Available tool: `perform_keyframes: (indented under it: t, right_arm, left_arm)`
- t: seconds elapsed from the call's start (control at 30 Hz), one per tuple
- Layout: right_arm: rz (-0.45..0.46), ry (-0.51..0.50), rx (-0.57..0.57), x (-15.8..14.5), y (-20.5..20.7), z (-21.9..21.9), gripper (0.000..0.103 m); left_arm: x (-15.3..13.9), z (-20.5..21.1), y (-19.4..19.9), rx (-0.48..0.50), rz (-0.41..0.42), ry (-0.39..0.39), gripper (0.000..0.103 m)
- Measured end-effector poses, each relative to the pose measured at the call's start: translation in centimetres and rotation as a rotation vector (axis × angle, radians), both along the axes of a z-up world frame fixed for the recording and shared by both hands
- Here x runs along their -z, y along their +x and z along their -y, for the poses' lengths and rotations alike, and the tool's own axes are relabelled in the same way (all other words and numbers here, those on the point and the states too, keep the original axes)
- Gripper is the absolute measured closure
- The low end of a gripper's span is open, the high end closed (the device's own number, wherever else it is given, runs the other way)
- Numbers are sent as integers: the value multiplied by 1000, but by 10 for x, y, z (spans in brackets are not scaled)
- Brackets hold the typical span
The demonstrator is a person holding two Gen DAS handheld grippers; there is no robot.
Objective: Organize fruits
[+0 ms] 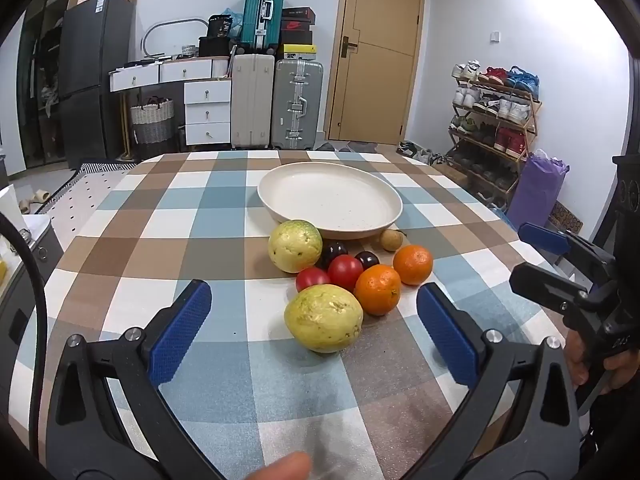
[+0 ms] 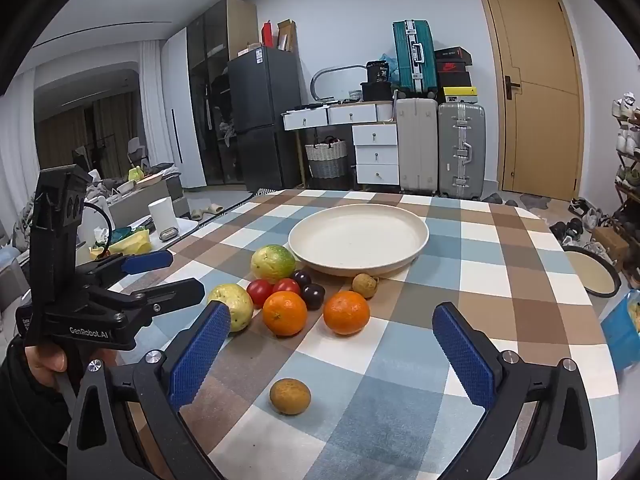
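Grippers hover over a checked tablecloth [image 1: 224, 380], both with jaws wide apart and holding nothing: left gripper [image 1: 314, 320], right gripper [image 2: 332, 344]. Nearest, a small brownish fruit [image 2: 290, 396] sits alone. Beyond, guavas [image 1: 324, 318], oranges [image 2: 285, 313], tomatoes [image 1: 345, 272] and dark plums [image 2: 313, 296] cluster just before a cream plate [image 1: 280, 192].

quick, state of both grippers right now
left gripper: open, holding nothing, near guava lies between its fingers.
right gripper: open, holding nothing.

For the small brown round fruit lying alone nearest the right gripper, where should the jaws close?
Across the widest middle of the small brown round fruit, coming straight forward and down with the open right gripper. It is round, sits apart from the pile, centred between the jaws.
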State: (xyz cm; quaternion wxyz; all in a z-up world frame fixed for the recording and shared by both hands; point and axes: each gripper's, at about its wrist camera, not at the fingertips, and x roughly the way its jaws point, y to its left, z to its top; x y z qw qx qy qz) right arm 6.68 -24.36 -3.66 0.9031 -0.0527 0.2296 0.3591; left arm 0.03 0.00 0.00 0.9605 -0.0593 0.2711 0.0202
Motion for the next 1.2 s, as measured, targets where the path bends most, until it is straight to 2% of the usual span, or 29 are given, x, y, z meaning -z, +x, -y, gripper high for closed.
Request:
perform_keyframes:
  t: [1.2]
  right_arm:
    - [-10, -8, 0, 0, -2, -2, 0]
  left_arm:
    - [0, 0, 0, 1, 6, -10, 0]
